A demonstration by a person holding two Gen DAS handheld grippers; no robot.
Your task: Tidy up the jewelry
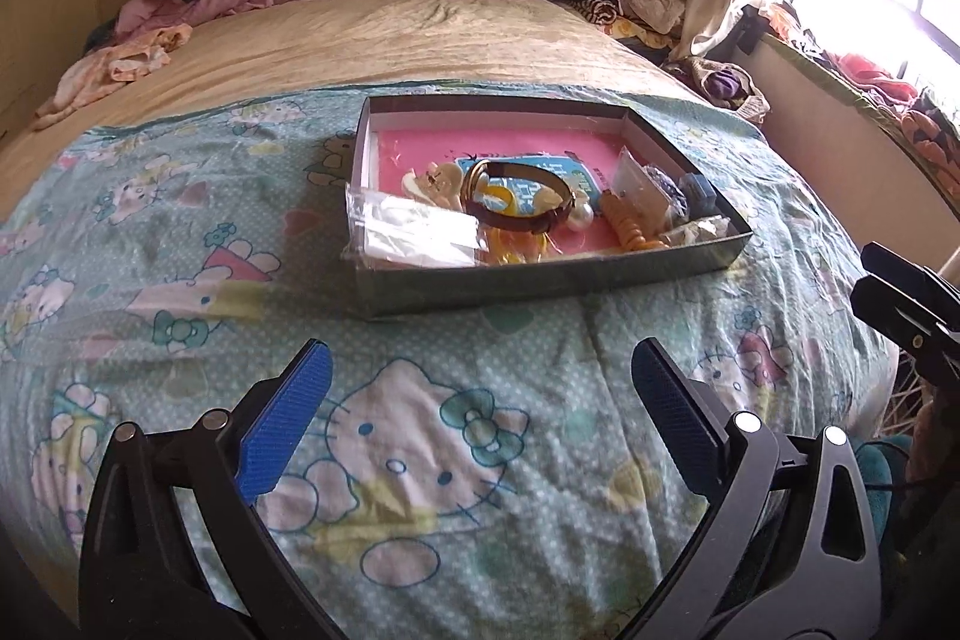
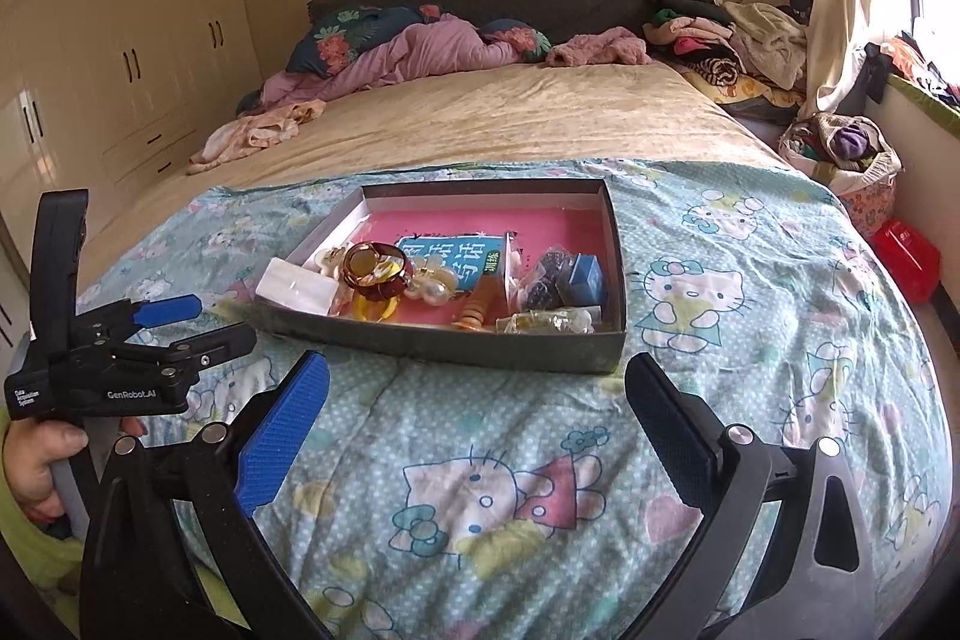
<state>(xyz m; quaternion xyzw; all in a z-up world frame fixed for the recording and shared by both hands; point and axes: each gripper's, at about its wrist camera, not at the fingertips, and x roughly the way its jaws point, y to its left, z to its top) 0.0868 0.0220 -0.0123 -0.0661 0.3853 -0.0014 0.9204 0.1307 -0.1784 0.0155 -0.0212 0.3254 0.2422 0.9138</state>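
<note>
Both grippers hang clear of the shallow box (image 2: 444,346) on the Hello Kitty blanket (image 2: 720,292), jaws spread w/ nothing between: left gripper (image 1: 480,418), right gripper (image 2: 477,418). Jewelry sits jumbled inside, incl. brown bangle (image 1: 516,196) and pearls (image 2: 435,289). Best approach: one piece at a time, coming in from above, avoiding the rim.

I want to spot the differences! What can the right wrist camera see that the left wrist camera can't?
Only the right wrist view shows the wardrobe doors, a red box on the floor and the hand holding the left gripper. Only the left wrist view shows an edge of the right gripper. Both show the bed, the tray of jewelry and the brown bangle, and wide-open blue-padded fingers.
</note>
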